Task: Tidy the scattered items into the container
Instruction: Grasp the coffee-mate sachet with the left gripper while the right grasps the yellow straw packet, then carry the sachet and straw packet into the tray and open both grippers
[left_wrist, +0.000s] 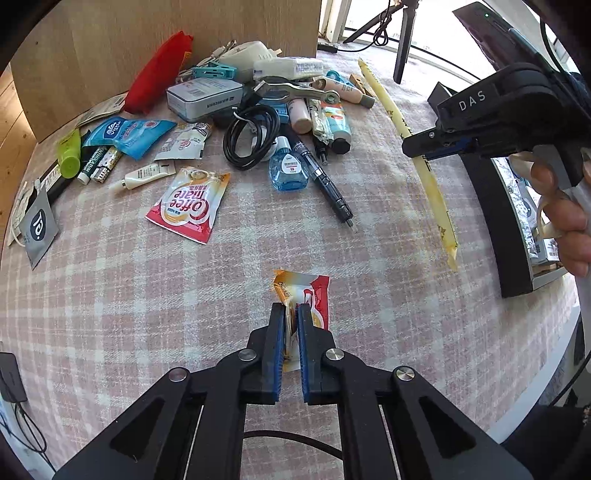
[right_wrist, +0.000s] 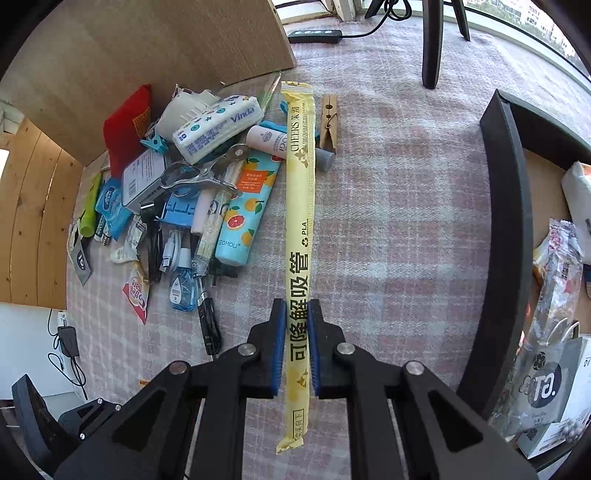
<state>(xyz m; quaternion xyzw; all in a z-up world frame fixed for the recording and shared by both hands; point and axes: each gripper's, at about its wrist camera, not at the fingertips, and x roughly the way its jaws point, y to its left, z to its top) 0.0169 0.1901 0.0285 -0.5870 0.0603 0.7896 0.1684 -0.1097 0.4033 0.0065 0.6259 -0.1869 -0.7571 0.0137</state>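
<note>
Logging items left to right across the plaid cloth (left_wrist: 110, 295). Far left: grey sachet (left_wrist: 38, 225), green tube (left_wrist: 69, 153), blue tissue pack (left_wrist: 129, 134), red pouch (left_wrist: 159, 72) leaning on the wood board (left_wrist: 110, 44). Centre left: a Coffee mate sachet (left_wrist: 188, 203) lying flat, apart from the heap. Centre heap: tin (left_wrist: 203, 98), coiled black cable (left_wrist: 253, 136), blue dropper bottle (left_wrist: 288, 168), black pen (left_wrist: 325, 177), citrus-print tube (right_wrist: 245, 206), Vinda tissues (right_wrist: 218, 127), wooden peg (right_wrist: 328, 123). My left gripper (left_wrist: 291, 317) has its fingers pinched on a small orange-and-red sachet (left_wrist: 303, 291), held near the cloth's front. My right gripper (right_wrist: 297, 332) has its pads pressed against both sides of the long yellow straw pack (right_wrist: 300, 192), which stretches away beside the heap. Far right: black-walled container (right_wrist: 506, 240), already holding several packets.
</note>
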